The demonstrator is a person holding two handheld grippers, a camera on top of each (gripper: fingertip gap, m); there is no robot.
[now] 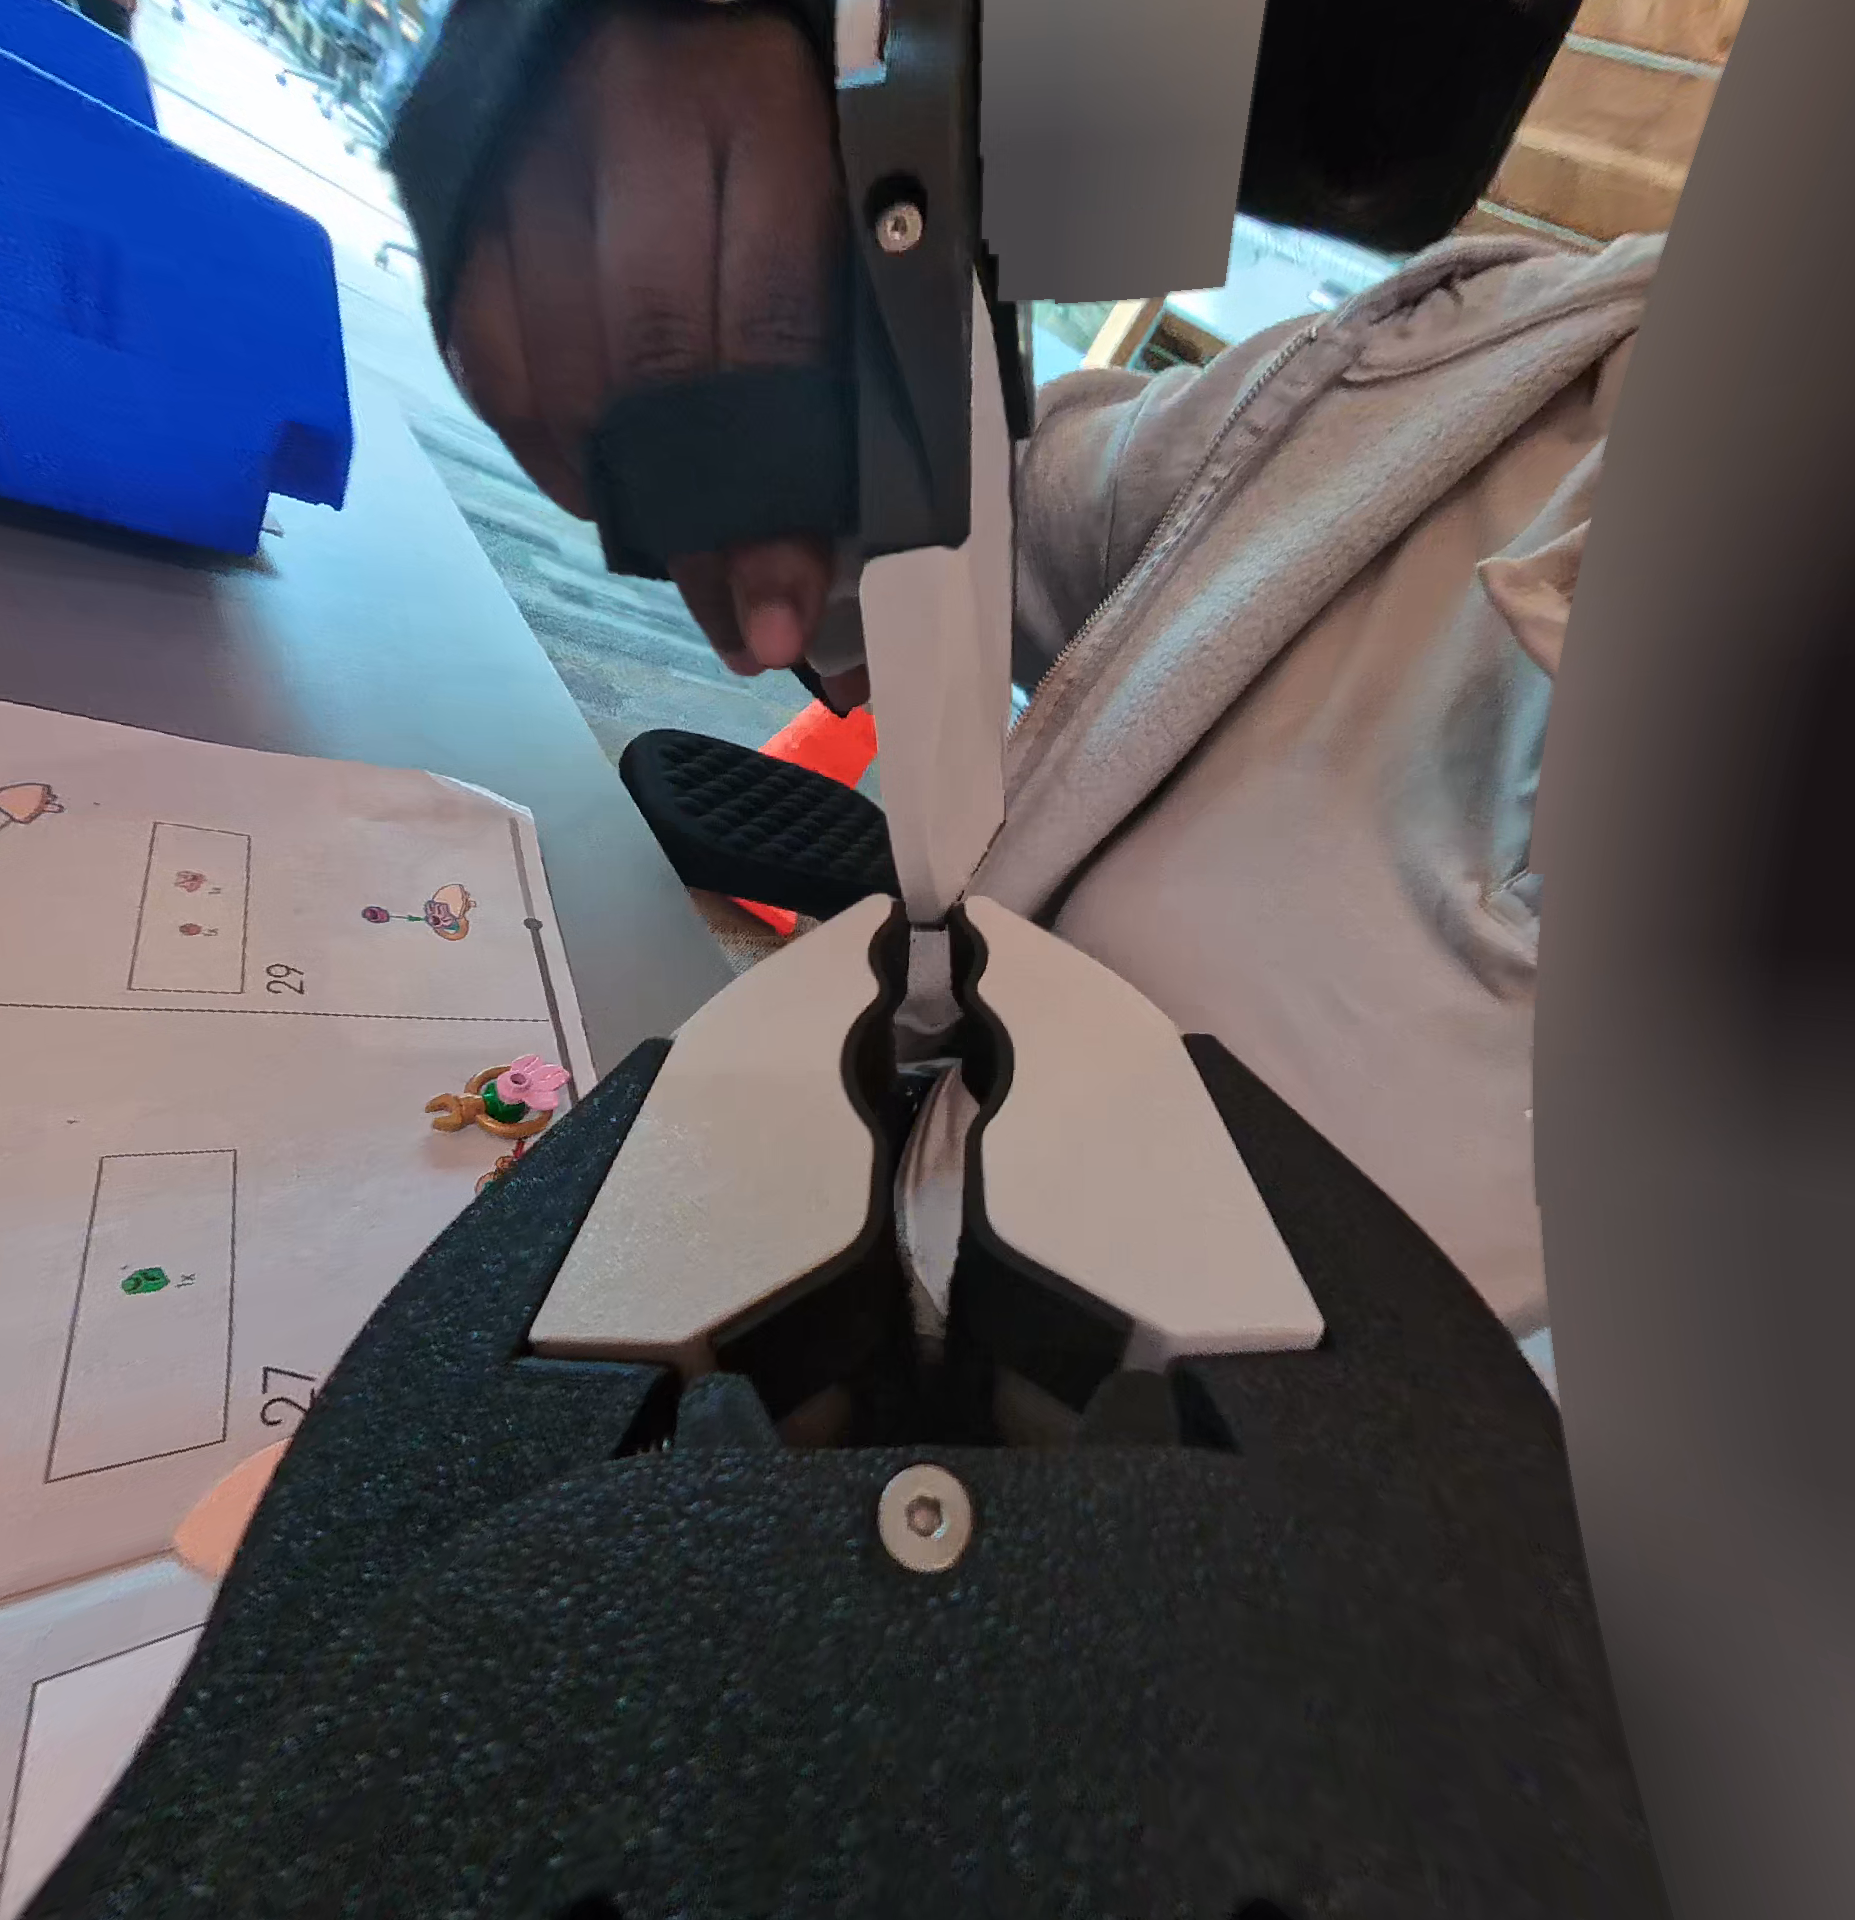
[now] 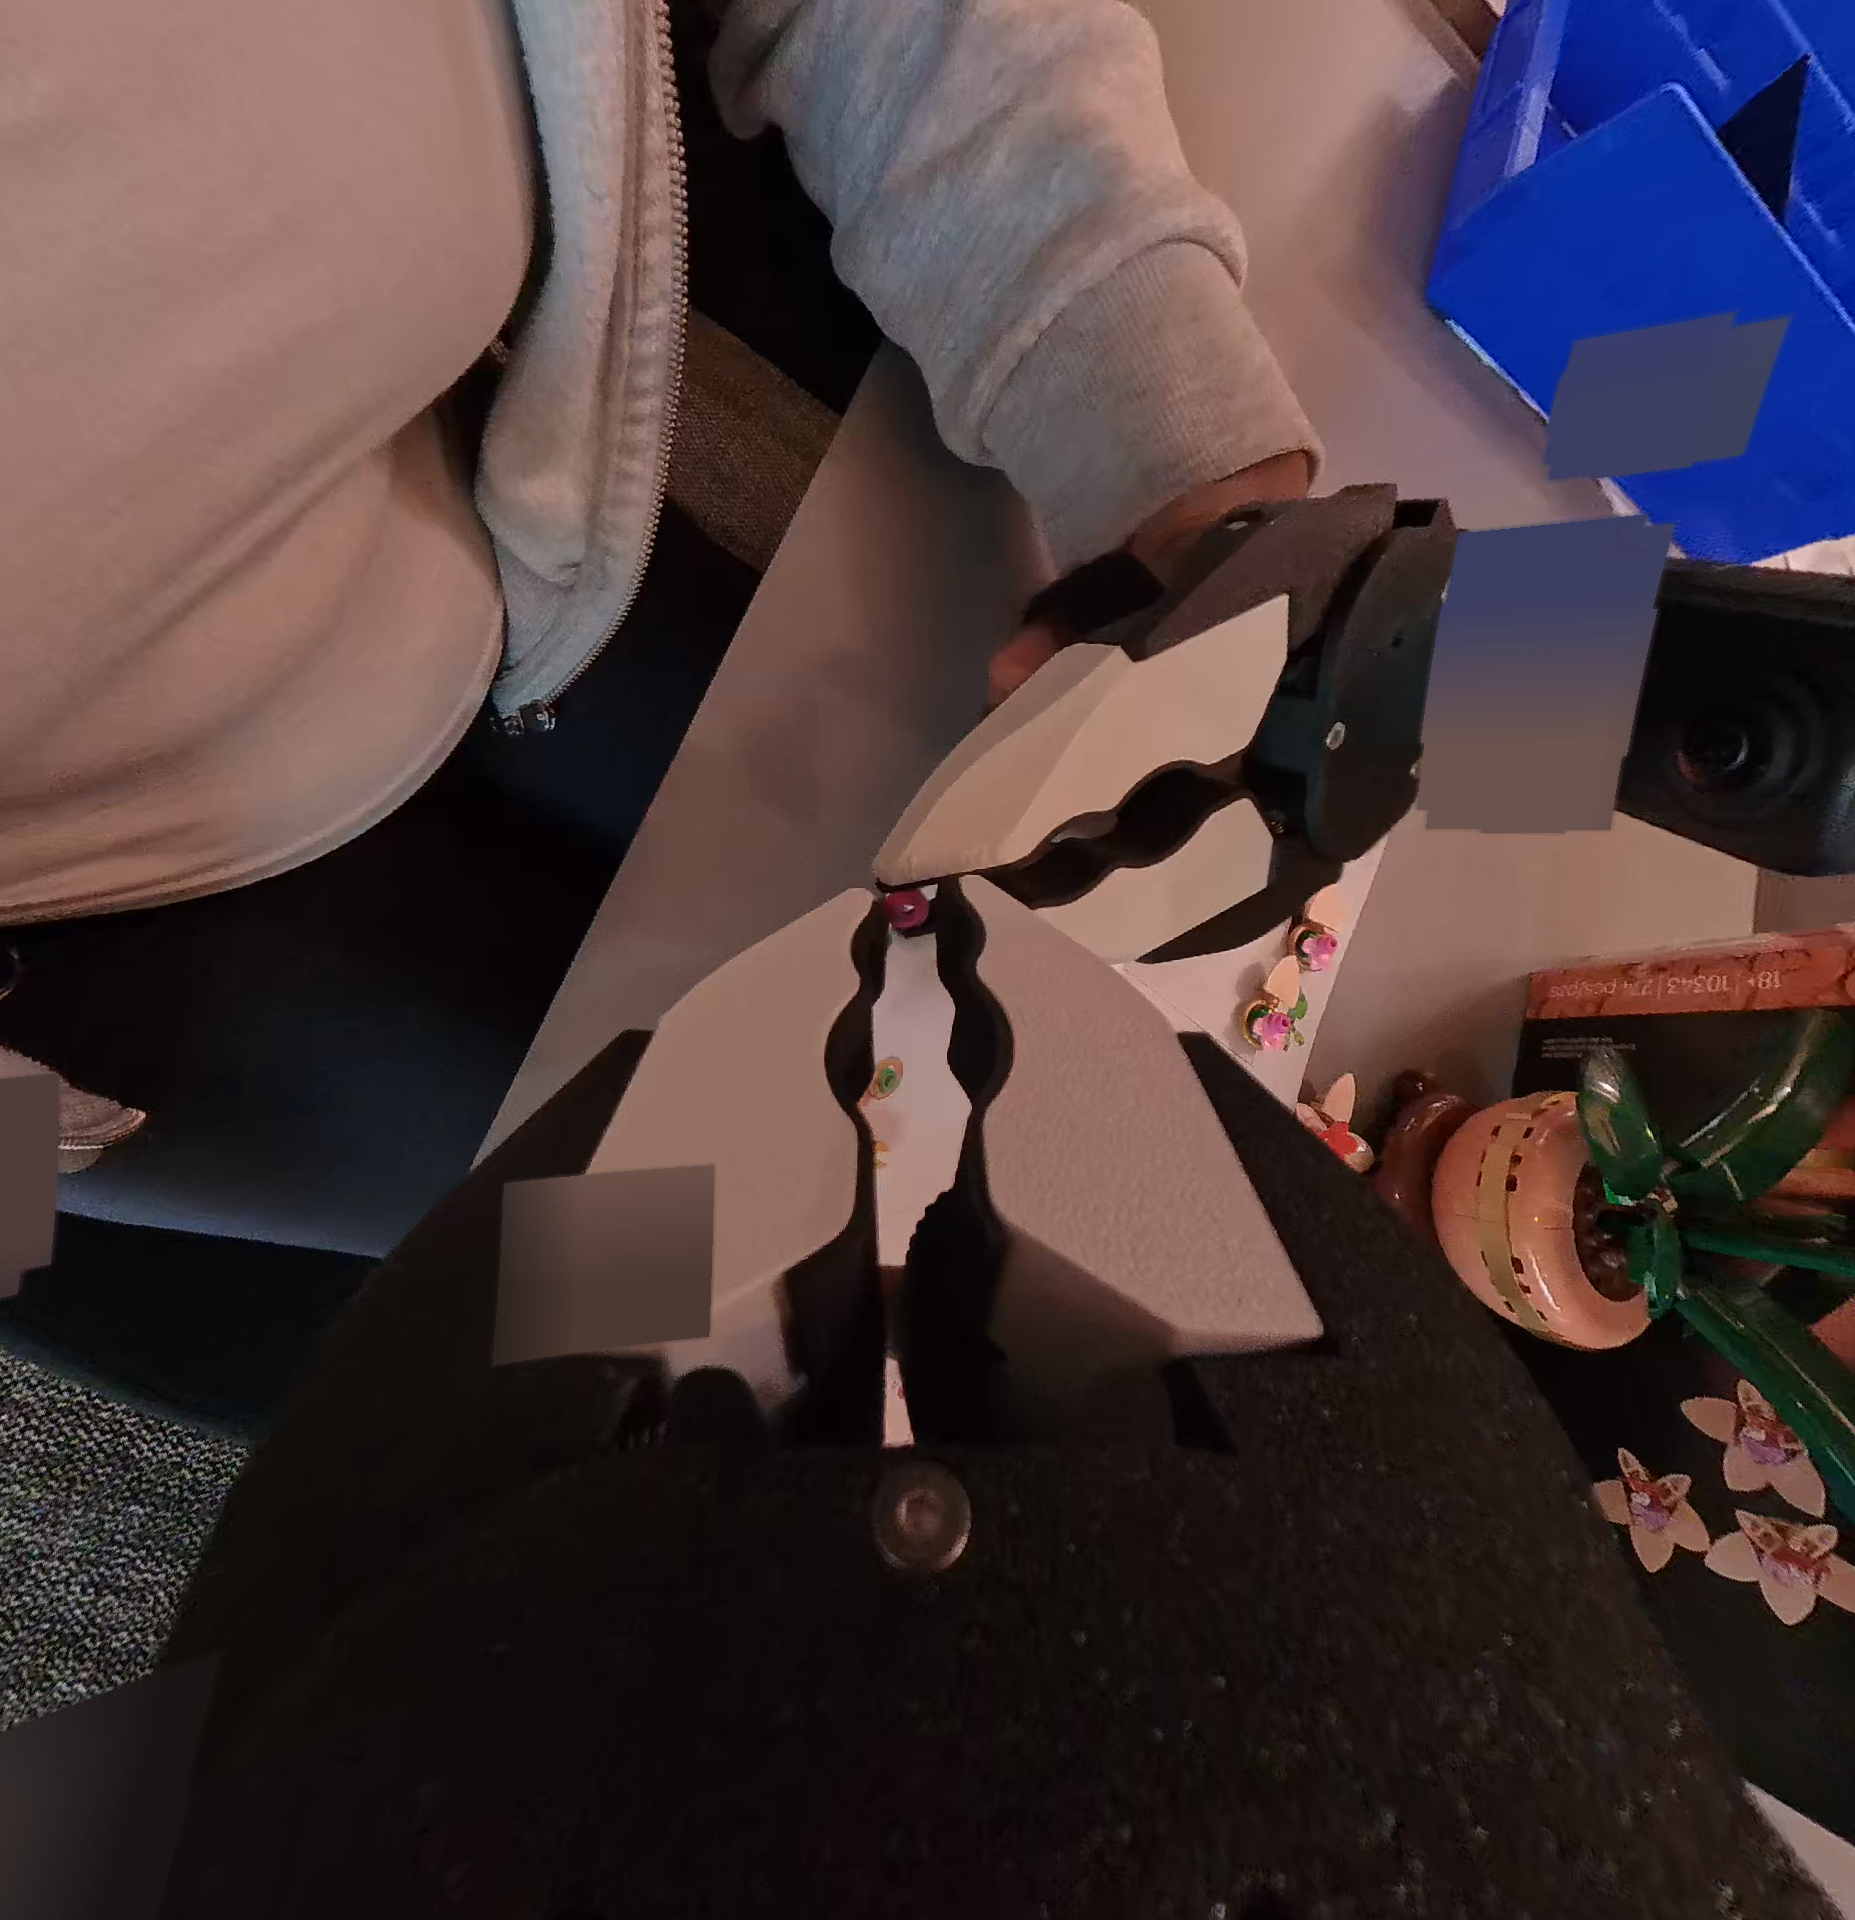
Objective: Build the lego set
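Note:
My left gripper (image 1: 928, 920) shows in the right wrist view (image 2: 887, 876) reaching in from the upper right. Its fingertips are shut on a small magenta round piece (image 2: 906, 911) with a hole in it. My right gripper (image 2: 912, 930) meets it tip to tip, with the piece standing between its tips. The left pad (image 2: 863, 935) is at the piece, while a sliver of light shows between the piece and the right pad (image 2: 959, 935). In the left wrist view the right gripper (image 1: 938, 899) comes down from above, edge on, and the piece is hidden there.
A printed instruction sheet (image 1: 279, 1039) lies on the grey table (image 1: 383, 644) with a small pink flower assembly (image 1: 507, 1101) on it. More flower pieces (image 2: 1276, 1023) and a picture box (image 2: 1733, 1299) lie to the right. Blue bins (image 2: 1681, 208) stand behind. The person's grey hoodie (image 1: 1266, 727) is close. The tips of both grippers are at nearly the same place.

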